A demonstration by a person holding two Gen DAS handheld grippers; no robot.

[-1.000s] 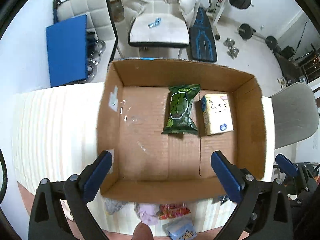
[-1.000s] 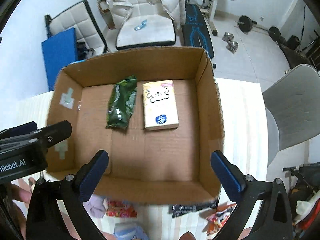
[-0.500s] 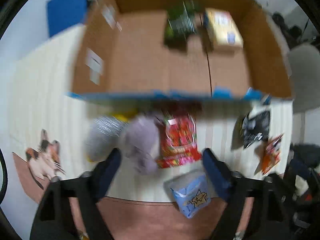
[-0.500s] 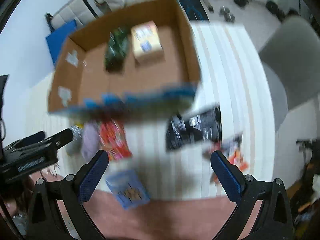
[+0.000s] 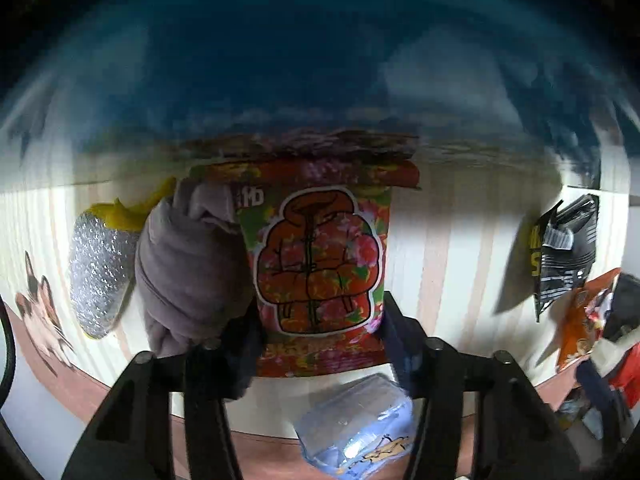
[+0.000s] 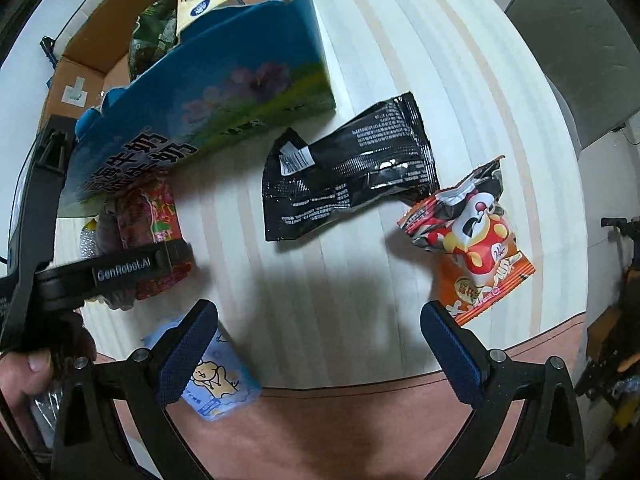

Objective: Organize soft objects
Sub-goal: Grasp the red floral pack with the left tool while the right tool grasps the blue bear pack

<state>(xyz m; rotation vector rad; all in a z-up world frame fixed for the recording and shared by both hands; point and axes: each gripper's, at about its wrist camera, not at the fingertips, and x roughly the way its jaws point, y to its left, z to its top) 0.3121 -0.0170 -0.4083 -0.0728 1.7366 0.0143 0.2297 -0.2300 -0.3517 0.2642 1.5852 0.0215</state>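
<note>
1. Red flowered packet [image 5: 320, 264] lies flat on the striped table [image 5: 452, 248], its far end against the blue side of the cardboard box [image 6: 208, 92]; the left gripper [image 5: 320, 332] straddles its near end, one finger on each side edge, touching or nearly so (whether it is truly pinched I cannot tell).
2. Touching the packet's left edge is a bundle of grey cloth [image 5: 184, 264], and beyond that a silvery pouch with a yellow tip [image 5: 100, 272].
3. A pale blue tissue pack [image 5: 360, 424] sits at the table's near edge, just below the left gripper's fingers; in the right wrist view it lies [image 6: 216, 384] partly behind the right gripper's left finger.
4. The right gripper [image 6: 320, 344] hangs above bare table with its jaws wide apart and nothing between them.
5. A black wrapper [image 6: 348, 168] lies just right of the box, and an orange snack bag [image 6: 472, 240] lies near the table's right edge, its top corner overlapping the black one.
6. Inside the box sit a green packet [image 6: 152, 36] and a yellow tissue box [image 6: 204, 0], side by side.
7. A grey chair [image 6: 580, 48] stands beyond the table's right side.
</note>
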